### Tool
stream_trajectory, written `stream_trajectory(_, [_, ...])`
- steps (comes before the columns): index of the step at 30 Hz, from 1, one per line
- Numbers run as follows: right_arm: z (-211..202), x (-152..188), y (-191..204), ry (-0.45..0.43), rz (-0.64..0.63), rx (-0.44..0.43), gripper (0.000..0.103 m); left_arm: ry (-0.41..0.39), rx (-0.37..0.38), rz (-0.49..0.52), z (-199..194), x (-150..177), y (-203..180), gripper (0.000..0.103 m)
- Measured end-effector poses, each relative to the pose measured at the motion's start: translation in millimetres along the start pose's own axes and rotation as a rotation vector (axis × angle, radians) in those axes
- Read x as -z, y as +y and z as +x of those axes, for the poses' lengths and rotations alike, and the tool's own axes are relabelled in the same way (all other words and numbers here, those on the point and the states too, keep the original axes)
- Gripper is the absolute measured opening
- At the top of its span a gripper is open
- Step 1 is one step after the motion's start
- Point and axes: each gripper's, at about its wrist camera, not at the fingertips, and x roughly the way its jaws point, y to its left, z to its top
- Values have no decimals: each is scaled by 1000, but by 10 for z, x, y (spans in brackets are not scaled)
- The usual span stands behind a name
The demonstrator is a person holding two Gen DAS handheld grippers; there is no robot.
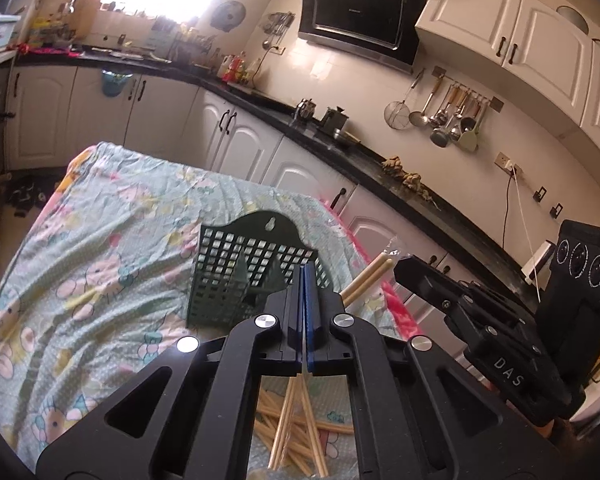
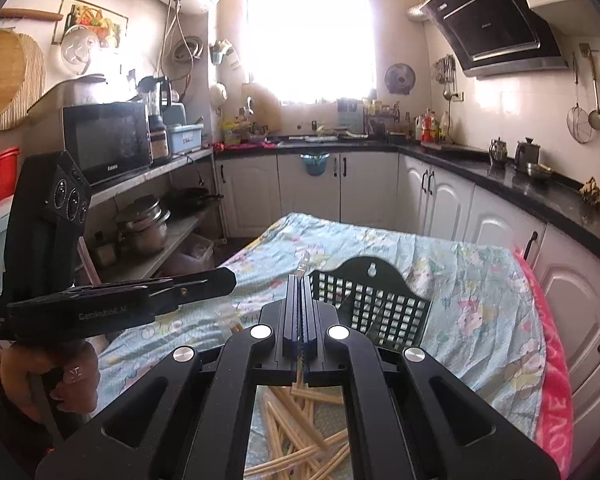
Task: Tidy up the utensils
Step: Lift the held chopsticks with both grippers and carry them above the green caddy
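Note:
A dark green lattice utensil basket (image 1: pixel 236 276) stands on the floral cloth, also in the right wrist view (image 2: pixel 376 304). Loose wooden chopsticks (image 1: pixel 296 428) lie in a pile below both grippers (image 2: pixel 300 440). My left gripper (image 1: pixel 303 276) is shut, nothing visible between its pads, just in front of the basket. My right gripper (image 2: pixel 300 284) is shut on the clear plastic wrapper (image 2: pixel 302 266) of a chopstick pair (image 1: pixel 366 280), held above the table. The right gripper shows at the right of the left wrist view (image 1: pixel 404 270).
The table with its cloth (image 2: pixel 480 300) has a pink towel edge (image 2: pixel 552 380) at the right. White cabinets and a black counter (image 2: pixel 520 192) run behind. Shelves with pots (image 2: pixel 144 220) stand at the left.

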Motion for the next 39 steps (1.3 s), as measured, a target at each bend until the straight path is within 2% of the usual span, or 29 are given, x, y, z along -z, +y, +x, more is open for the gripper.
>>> stream_trajectory(14, [-139,-476,-50,-77,-29,17,1,-81,46,39,-94,-470,-245,0])
stream_trajectory(30, [-113,-924,-282,-127,-18,72,1,-196,48,92,-167,-1100,-458,0])
stream_trajectory(39, [-52,-1079,-448,-138,-8,111,1,-219,46,108,-69,-1344,-518,0])
